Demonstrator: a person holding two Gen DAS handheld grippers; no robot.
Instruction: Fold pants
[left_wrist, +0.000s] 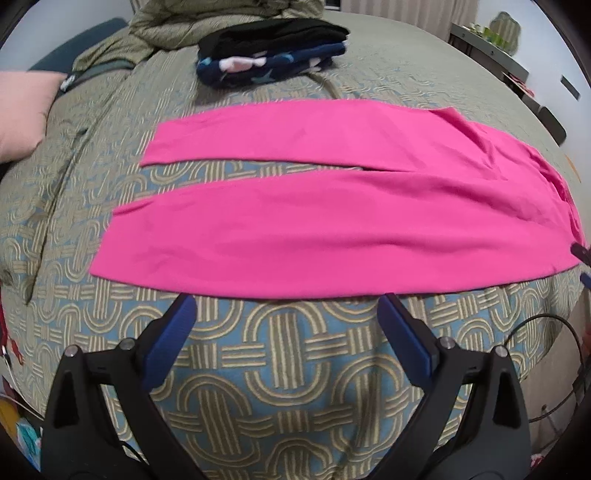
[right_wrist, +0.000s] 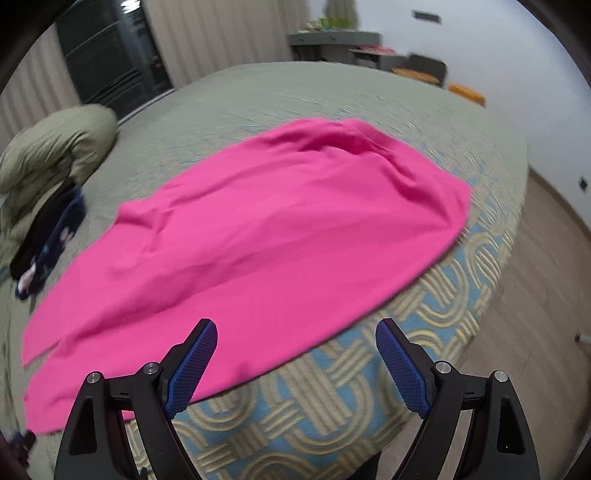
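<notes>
Pants (left_wrist: 332, 206), bright pink, lie spread flat on the patterned bedspread (left_wrist: 280, 354) just past the left gripper (left_wrist: 286, 306), whose blue-padded jaws stand wide apart and hold nothing. The right gripper (right_wrist: 295, 332) hovers likewise agape, its left pad over the pants' near edge. A stack of folded dark clothes (left_wrist: 273, 51) sits at twelve o'clock, with a pale pink pillow (left_wrist: 22, 114) at ten.

Patterned bedspread (left_wrist: 288, 354) (blue, tan loops); wood floor (right_wrist: 535, 295); grey desk (right_wrist: 332, 38); white wall (right_wrist: 517, 74).
</notes>
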